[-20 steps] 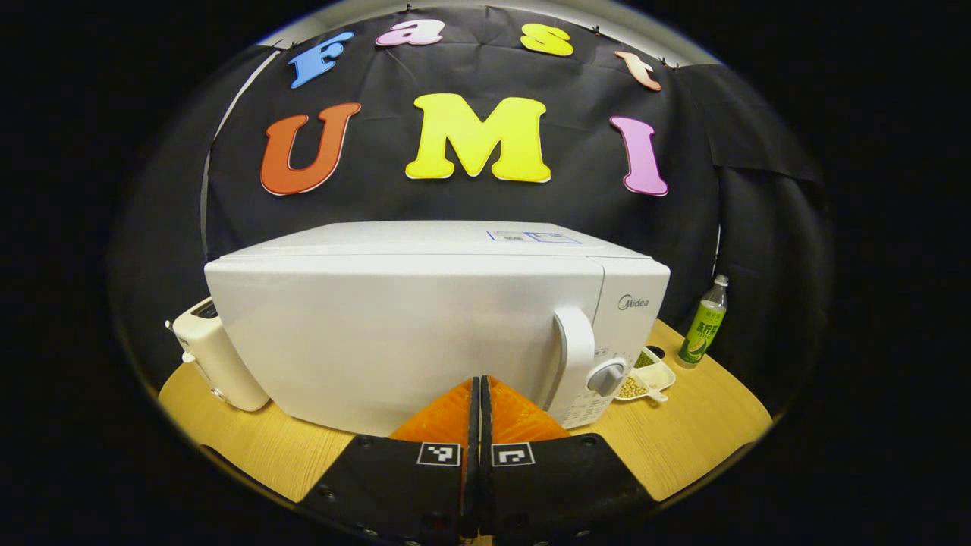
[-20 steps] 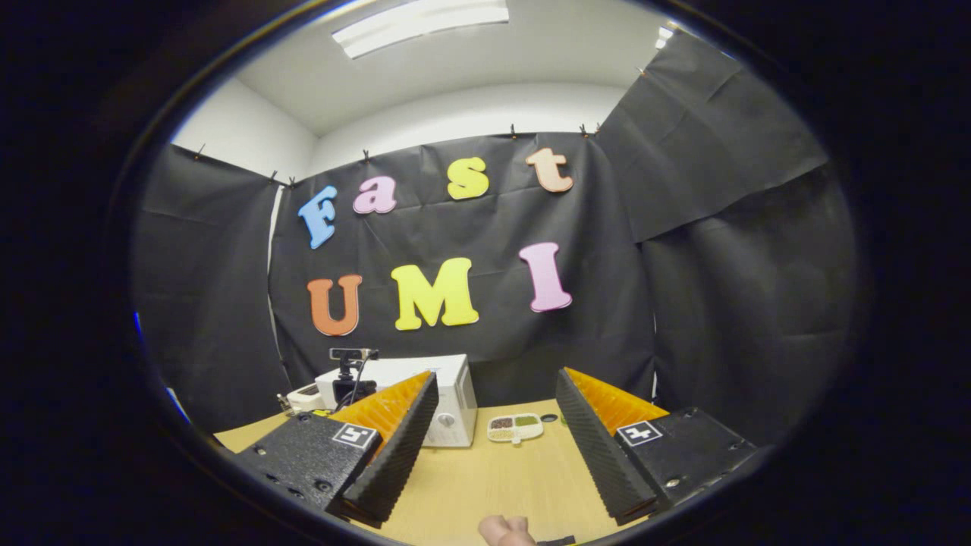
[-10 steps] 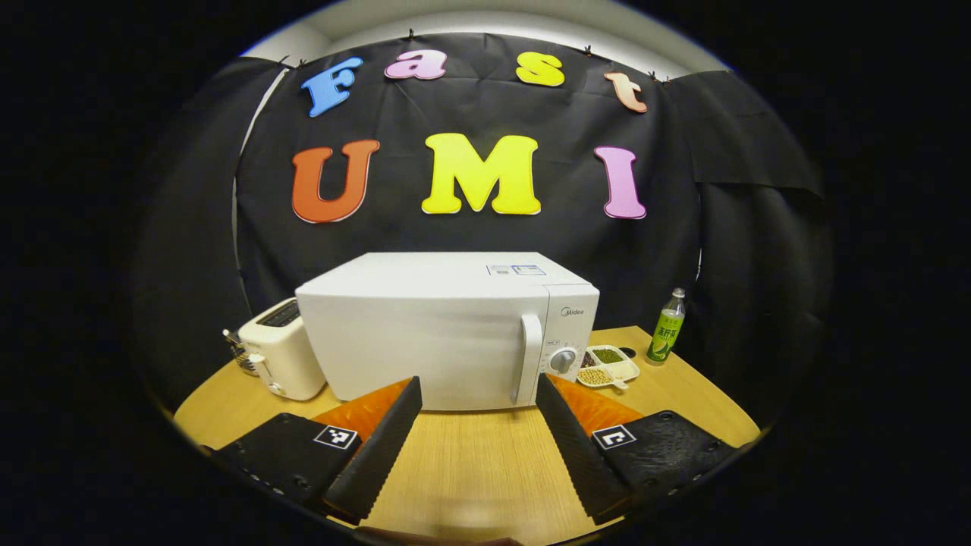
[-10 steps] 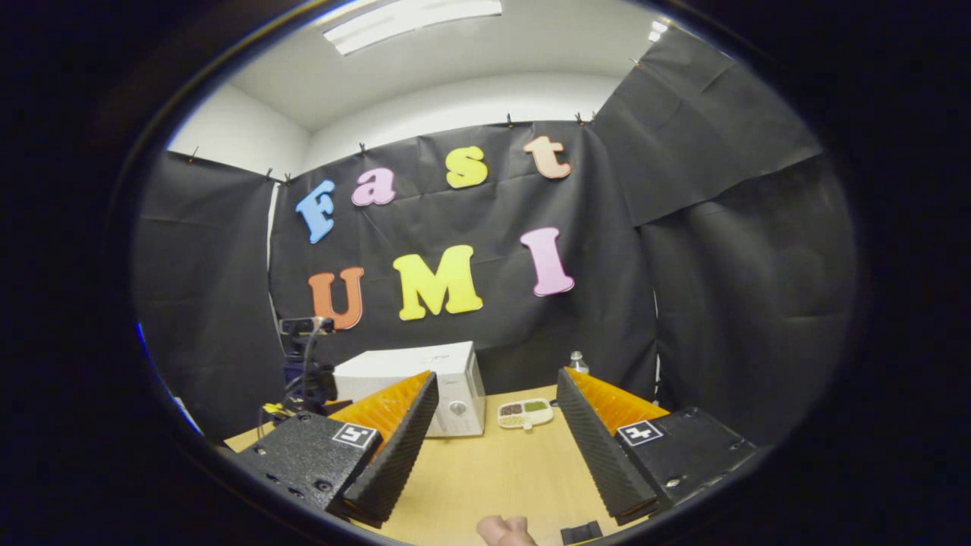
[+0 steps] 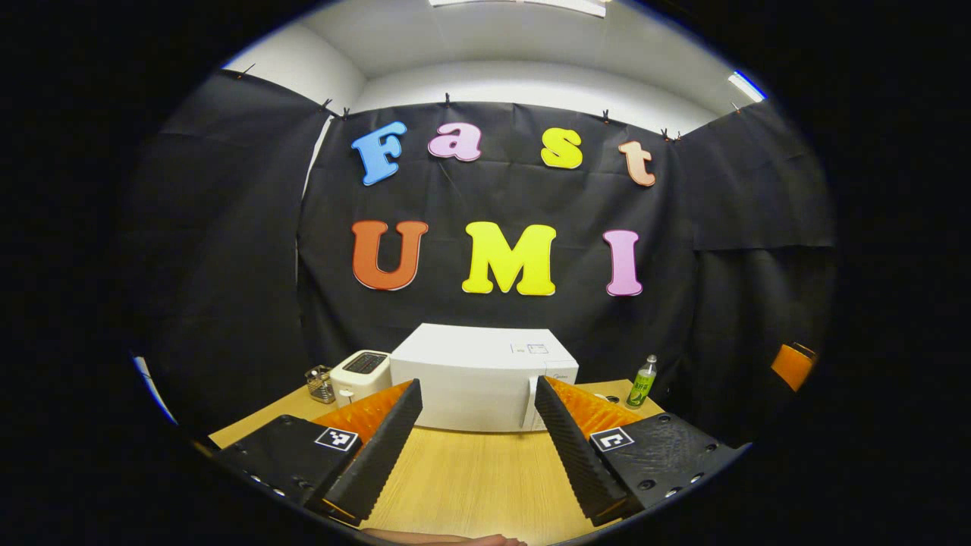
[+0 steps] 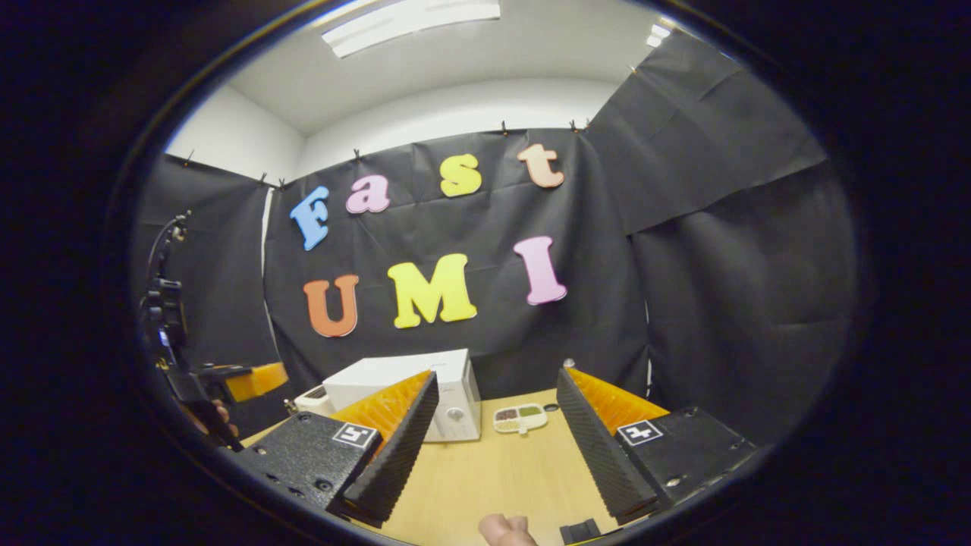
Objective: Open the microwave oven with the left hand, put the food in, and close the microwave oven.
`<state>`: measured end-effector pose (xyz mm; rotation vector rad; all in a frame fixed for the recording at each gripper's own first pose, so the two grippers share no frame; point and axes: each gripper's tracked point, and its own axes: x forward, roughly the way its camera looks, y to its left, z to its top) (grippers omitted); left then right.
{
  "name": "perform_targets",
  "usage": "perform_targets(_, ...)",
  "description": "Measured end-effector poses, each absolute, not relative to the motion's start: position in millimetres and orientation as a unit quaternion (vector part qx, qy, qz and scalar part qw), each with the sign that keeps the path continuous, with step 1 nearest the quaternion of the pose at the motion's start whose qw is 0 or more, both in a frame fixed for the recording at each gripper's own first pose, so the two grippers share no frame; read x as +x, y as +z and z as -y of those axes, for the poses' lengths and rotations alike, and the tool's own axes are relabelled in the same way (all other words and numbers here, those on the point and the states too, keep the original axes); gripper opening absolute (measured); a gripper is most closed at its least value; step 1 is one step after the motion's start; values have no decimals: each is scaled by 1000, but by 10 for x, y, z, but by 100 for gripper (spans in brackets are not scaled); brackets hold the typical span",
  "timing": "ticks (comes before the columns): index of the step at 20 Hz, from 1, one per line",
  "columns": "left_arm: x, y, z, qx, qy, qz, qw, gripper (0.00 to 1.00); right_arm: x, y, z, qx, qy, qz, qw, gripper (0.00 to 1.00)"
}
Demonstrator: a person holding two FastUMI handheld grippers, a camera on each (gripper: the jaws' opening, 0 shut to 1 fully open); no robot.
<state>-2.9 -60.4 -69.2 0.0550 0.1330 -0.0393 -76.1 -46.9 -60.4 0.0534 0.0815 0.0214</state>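
**Door shut, food on the table, both grippers standing off**

In the left gripper view, at the far left of the wooden table (image 5: 470,478), stands a small wire holder (image 5: 322,384), then a cream toaster (image 5: 360,377) with rounded corners, just beside the microwave oven (image 5: 478,375). The oven is a smooth white box, its door closed, with a slim vertical handle (image 5: 529,409) on the right edge of the door. Right of it stands a green-labelled plastic bottle (image 5: 642,381). The left gripper (image 5: 476,447) has its ridged fingers spread wide and empty, well apart from the oven.

In the right gripper view, the right gripper (image 6: 497,447) is likewise spread and holds nothing. Between its fingers lies the food, a pale divided dish (image 6: 520,418) of beans or grains, on the table just right of the oven's dial side.

Judged from this, the opening step is not yet done. The next move calls for the left gripper to travel forward to the handle, close across that narrow glossy bar squarely so it does not slip, and pull the door around its left hinge.
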Motion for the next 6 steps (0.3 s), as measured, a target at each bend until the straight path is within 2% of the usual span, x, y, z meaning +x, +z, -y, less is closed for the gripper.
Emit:
perform_targets(4,-457,-524,386,18,-5,-41,999,95,-898,-389,421,16,2,-9,1000,99)
perform_targets(5,-524,-536,335,24,-1,-39,999,95,-908,-349,430,14,2,-4,1000,89)
perform_targets(6,-587,-531,284,31,2,-34,999,95,-918,-323,462,10,-1,-2,1000,89)
